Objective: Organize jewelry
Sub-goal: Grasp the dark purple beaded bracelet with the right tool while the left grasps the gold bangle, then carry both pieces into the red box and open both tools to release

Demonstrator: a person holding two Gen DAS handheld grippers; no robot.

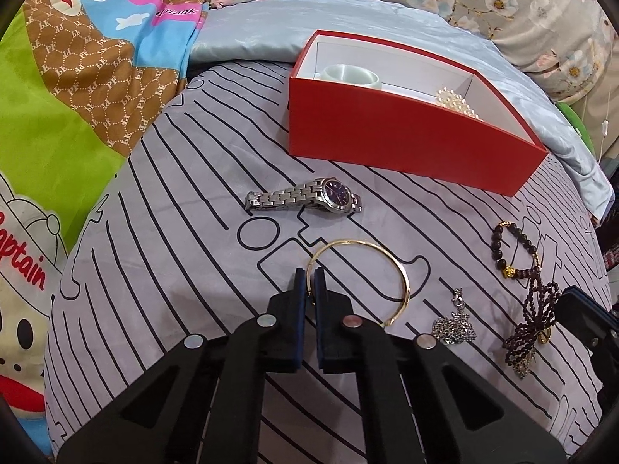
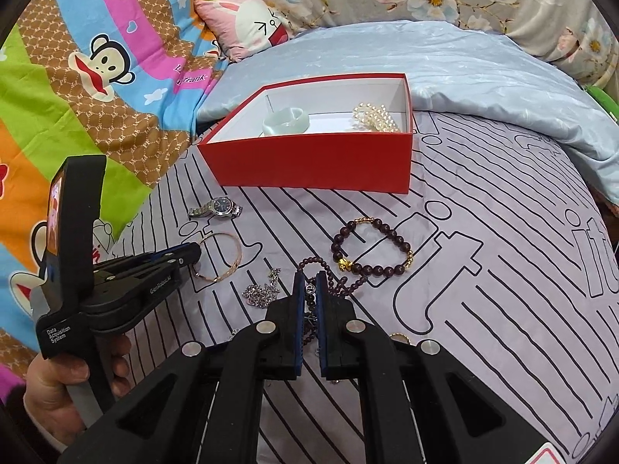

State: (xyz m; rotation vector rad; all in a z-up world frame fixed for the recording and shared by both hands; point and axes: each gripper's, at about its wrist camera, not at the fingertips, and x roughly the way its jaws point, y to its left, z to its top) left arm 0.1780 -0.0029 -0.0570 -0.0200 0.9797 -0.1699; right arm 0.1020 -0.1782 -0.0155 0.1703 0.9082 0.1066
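My left gripper is shut on the rim of a thin gold bangle, which lies on the striped grey cloth. The bangle also shows beside the left gripper in the right wrist view. My right gripper is shut on a long string of small dark beads, which trails between the fingers. An open red box stands behind, holding a pale jade bangle and a pearl bracelet. A steel watch lies in front of the box.
A dark bead bracelet with gold charms and a silver chain lie on the cloth between the grippers. A light blue quilt rises behind the box. A cartoon blanket covers the left side. A hand holds the left gripper.
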